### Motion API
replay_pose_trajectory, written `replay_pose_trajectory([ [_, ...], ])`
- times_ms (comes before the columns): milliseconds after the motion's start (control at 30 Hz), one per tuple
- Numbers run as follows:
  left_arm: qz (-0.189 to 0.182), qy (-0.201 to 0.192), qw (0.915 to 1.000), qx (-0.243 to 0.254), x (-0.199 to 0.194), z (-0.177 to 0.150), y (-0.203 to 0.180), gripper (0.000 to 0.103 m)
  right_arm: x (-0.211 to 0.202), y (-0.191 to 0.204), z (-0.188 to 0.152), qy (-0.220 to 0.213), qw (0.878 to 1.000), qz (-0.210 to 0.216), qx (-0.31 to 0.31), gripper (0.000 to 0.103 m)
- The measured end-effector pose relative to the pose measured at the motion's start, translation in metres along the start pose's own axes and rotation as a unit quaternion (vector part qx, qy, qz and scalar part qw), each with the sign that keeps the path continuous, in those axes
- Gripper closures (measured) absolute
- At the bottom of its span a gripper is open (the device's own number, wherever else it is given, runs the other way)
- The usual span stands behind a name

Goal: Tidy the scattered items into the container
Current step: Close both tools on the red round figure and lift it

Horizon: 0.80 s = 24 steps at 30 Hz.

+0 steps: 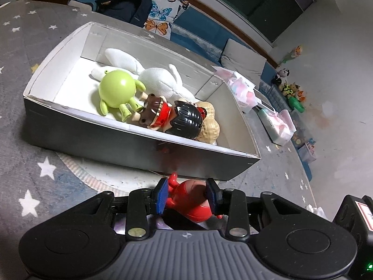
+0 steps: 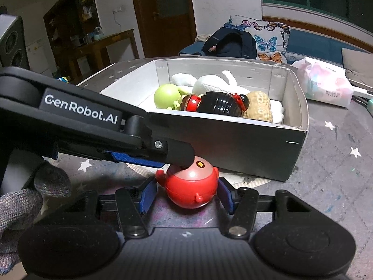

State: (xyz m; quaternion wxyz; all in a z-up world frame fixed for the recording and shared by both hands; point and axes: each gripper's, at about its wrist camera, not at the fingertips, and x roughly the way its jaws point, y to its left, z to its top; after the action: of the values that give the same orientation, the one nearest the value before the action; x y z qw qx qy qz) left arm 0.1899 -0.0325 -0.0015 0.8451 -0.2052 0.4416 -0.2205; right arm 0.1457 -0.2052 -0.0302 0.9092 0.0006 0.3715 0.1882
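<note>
A red round toy figure [image 1: 190,200] lies on the rug just in front of the silver box [image 1: 130,144]. My left gripper [image 1: 188,197] is closed on it, a blue pad touching each side. In the right wrist view the left gripper's fingers [image 2: 163,154] reach in from the left onto the red toy [image 2: 191,186]. My right gripper [image 2: 186,194] is open around the toy, with gaps on both sides. The box [image 2: 233,140] holds a green round figure [image 1: 116,91], a white plush [image 1: 158,79], a black-haired doll [image 1: 177,116] and a peanut-shaped toy [image 1: 209,126].
The grey star-patterned rug [image 1: 35,163] lies under everything. Pink-and-white tissue packs [image 1: 242,91] lie beyond the box's right end. A dark backpack [image 2: 230,42] and a butterfly cushion [image 2: 268,39] sit behind the box. Small toys [image 1: 291,91] stand by the far wall.
</note>
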Motion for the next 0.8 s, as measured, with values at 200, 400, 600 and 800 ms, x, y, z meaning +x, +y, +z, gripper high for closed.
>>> replay_pose_trajectory([
  [200, -0.011, 0.001, 0.9999, -0.012, 0.002, -0.002, 0.004, 0.064, 0.001, 0.001, 0.0, 0.002, 1.0, 0.001, -0.004, 0.046],
  [400, -0.013, 0.002, 0.9996, -0.024, -0.002, -0.004, 0.005, 0.066, -0.001, 0.007, -0.002, 0.002, 1.0, -0.001, -0.015, 0.046],
  [600, -0.019, -0.004, 0.9994, -0.028, -0.015, -0.008, 0.001, 0.066, -0.013, 0.012, -0.002, -0.004, 1.0, 0.008, -0.025, 0.046],
  [800, -0.035, -0.035, 0.9987, -0.016, -0.036, 0.003, -0.011, 0.066, -0.034, 0.016, 0.013, -0.036, 0.999, 0.009, -0.04, 0.046],
])
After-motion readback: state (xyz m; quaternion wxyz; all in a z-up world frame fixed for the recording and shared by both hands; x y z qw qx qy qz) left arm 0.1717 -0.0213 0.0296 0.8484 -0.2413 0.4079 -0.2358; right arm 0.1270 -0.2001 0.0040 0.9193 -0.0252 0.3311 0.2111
